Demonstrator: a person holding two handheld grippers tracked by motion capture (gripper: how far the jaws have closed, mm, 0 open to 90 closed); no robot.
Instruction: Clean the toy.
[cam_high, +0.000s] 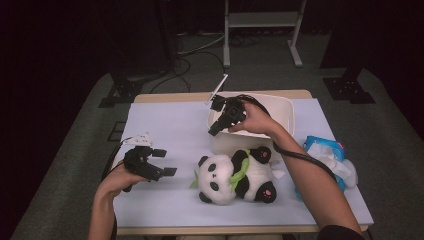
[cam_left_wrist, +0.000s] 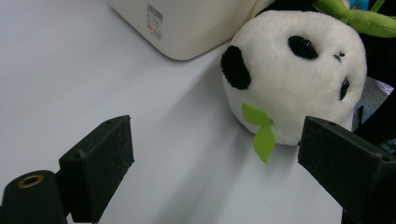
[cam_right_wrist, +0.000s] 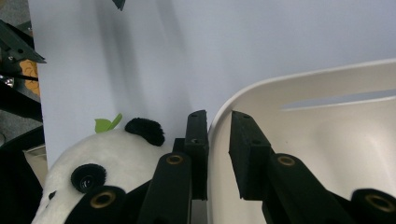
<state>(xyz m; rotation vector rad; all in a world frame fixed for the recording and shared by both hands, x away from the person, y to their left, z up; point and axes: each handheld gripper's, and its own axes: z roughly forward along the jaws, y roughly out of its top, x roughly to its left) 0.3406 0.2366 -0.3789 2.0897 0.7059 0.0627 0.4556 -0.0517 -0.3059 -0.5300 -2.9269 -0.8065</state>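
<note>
High view: right hand (cam_high: 256, 119) reaches far over panda plush (cam_high: 235, 176), right gripper (cam_high: 218, 126) straddling near-left rim of cream tub (cam_high: 285, 107), jaws narrowly apart, not clamped. Left gripper (cam_high: 162, 161) hovers low left of panda, jaws wide apart, empty. Panda lies just near tub.
</note>
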